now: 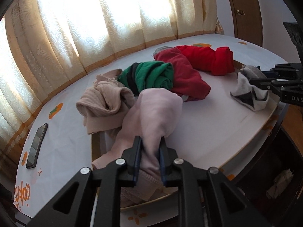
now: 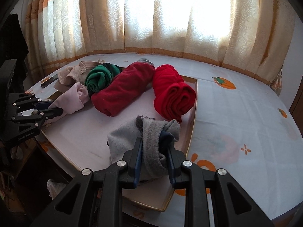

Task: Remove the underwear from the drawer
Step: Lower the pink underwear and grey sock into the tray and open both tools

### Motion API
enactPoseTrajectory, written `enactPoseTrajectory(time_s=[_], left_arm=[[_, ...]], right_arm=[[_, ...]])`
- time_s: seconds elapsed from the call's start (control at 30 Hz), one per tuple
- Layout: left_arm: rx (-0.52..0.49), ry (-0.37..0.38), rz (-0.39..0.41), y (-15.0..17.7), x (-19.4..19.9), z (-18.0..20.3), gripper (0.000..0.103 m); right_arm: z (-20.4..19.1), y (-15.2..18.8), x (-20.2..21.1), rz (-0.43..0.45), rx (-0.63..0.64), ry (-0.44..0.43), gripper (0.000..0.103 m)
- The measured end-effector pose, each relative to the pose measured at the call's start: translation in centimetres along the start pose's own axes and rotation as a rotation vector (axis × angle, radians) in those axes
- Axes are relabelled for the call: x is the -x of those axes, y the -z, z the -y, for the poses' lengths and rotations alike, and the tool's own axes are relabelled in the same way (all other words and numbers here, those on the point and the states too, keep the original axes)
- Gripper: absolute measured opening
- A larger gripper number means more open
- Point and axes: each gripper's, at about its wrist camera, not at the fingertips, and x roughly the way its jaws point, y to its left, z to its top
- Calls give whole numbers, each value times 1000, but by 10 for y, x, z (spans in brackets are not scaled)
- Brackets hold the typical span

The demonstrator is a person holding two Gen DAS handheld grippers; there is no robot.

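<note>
My left gripper [image 1: 150, 139] is shut on a pale pink garment [image 1: 159, 109], whose bulk rests on the white board [image 1: 208, 132] next to a beige garment [image 1: 102, 102]. From the right wrist view the left gripper [image 2: 56, 106] pinches the same pink garment [image 2: 72, 100] at the board's left edge. My right gripper [image 2: 154, 141] is shut on a crumpled grey garment [image 2: 151, 130] with dark trim, low over the board's near right corner. In the left wrist view the right gripper [image 1: 255, 77] and grey garment [image 1: 244, 89] are at far right.
A rolled green garment [image 2: 98, 77], a dark red one [image 2: 121, 89] and a bright red one [image 2: 172, 92] lie across the board [image 2: 79, 140]. A phone [image 1: 37, 143] lies on the orange-printed tablecloth [image 2: 236, 113]. Curtains hang behind. A pale cloth [image 1: 280, 185] lies in the dark space below.
</note>
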Motion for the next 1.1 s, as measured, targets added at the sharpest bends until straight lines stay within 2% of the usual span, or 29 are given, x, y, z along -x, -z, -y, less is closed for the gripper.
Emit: enactPoseTrajectory(time_s=[0.1,0.2,0.37,0.5,0.57,0.63,0.7,0.9,1.1], left_arm=[[1,-5,4,0,1,0,19],[3,-6,9,1,1,1,19],[4,-9,10,1,2,1,21],[-1,-11,16,1,4,3,30],[-6,-16,24,0,7,4,38],[-10,-28,34,0,9,5,53],[-13,-42,43,-1,11,6,62],[-31,-50,47,1,13,11,64],[-29,-53,49,1,16,11,67]], right_arm=[[0,1,1,3,-3,0,28],[1,2,3,16,-14,-2,39],[-1,1,3,18,-14,-1,43],[-2,2,4,22,-14,-4,45],[-2,2,5,23,-14,-4,46],[-2,2,6,24,-15,-4,47],[-2,2,7,26,-15,-3,48],[-5,4,17,48,-15,0,59],[-7,3,19,49,-8,-2,61]])
